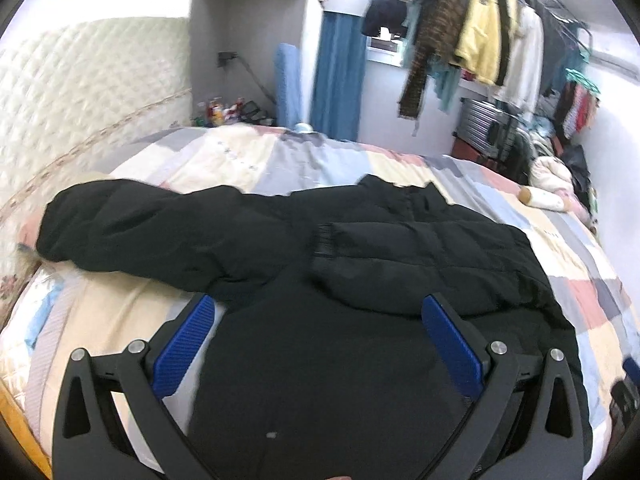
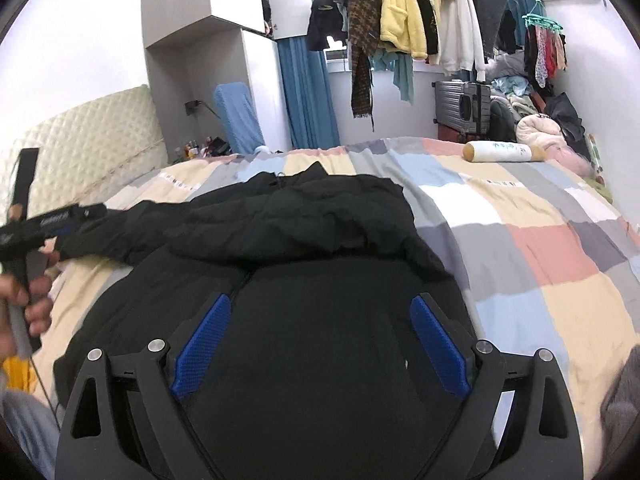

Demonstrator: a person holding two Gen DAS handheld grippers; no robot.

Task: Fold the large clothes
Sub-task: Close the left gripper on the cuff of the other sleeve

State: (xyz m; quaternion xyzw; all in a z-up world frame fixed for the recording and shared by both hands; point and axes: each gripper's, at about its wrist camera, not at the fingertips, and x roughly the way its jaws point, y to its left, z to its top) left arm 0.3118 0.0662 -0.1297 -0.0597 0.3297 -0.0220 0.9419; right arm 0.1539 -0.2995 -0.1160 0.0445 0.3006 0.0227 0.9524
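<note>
1. Presently we find a black padded jacket [image 1: 360, 264] lying spread on the bed [image 2: 540, 256], which is covered with a patchwork quilt of cream, grey, pink and pale blue squares.
2. We note one sleeve [image 1: 132, 224] stretched out to the left toward the quilted headboard [image 1: 80, 92]; the other is folded across the body of the garment.
3. We record the left gripper [image 1: 316, 312] held above the jacket's near part, its blue pads [image 1: 182, 348] spread wide apart with nothing pinched between them.
4. We record the right gripper [image 2: 320, 316] likewise over the jacket's lower body, jaws spread wide and free; no cloth is caught between its pads [image 2: 202, 344].
5. In the right wrist view we see a hand [image 2: 24, 304] at the left edge gripping the handle of the left gripper, which sits near the outstretched sleeve's cuff.
6. We observe a cylindrical bolster [image 2: 502, 151] on the far right part of the bed, well apart from the jacket.
7. We observe hanging clothes [image 2: 404, 12] on a rail above a grey suitcase [image 2: 462, 106], beside a blue curtain [image 2: 306, 96].
</note>
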